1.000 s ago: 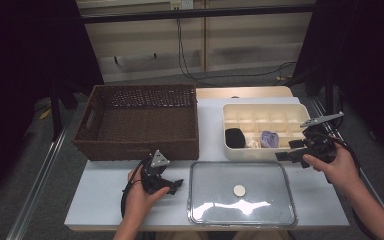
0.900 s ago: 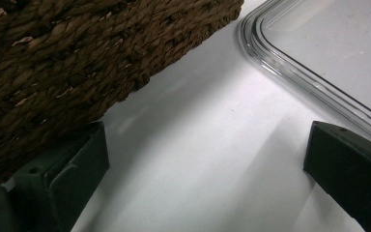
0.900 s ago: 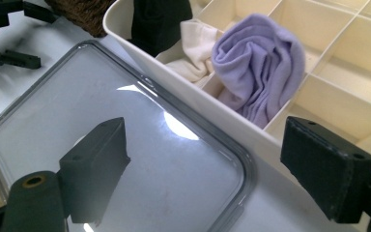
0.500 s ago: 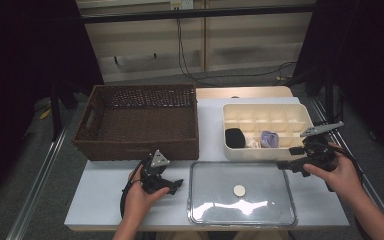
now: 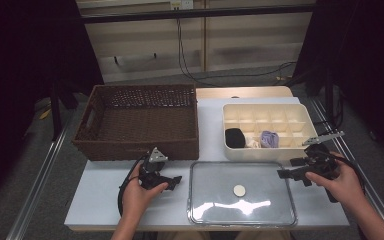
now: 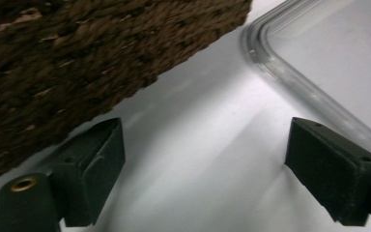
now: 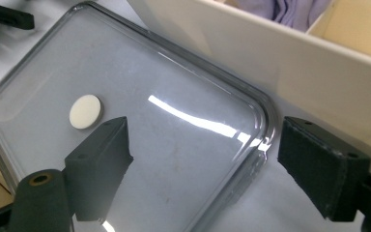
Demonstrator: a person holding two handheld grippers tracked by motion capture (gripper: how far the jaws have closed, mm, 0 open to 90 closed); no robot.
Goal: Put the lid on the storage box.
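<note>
Items, largest first. Dark brown woven wicker basket (image 5: 137,120): just beyond my left gripper (image 5: 172,181). Clear rectangular plastic lid (image 5: 241,192) (white round knob in its middle): lies flat between my grippers. Left gripper: jaws wide, just been closing, nothing between. Right gripper (image 5: 285,174): jaws wide, empty, astride the lid's corner (image 7: 256,125).

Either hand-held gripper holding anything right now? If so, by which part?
Nothing is held. The left hand-held gripper has open jaws over bare table beside the clear lid; the right hand-held gripper is open over that lid's corner.
</note>
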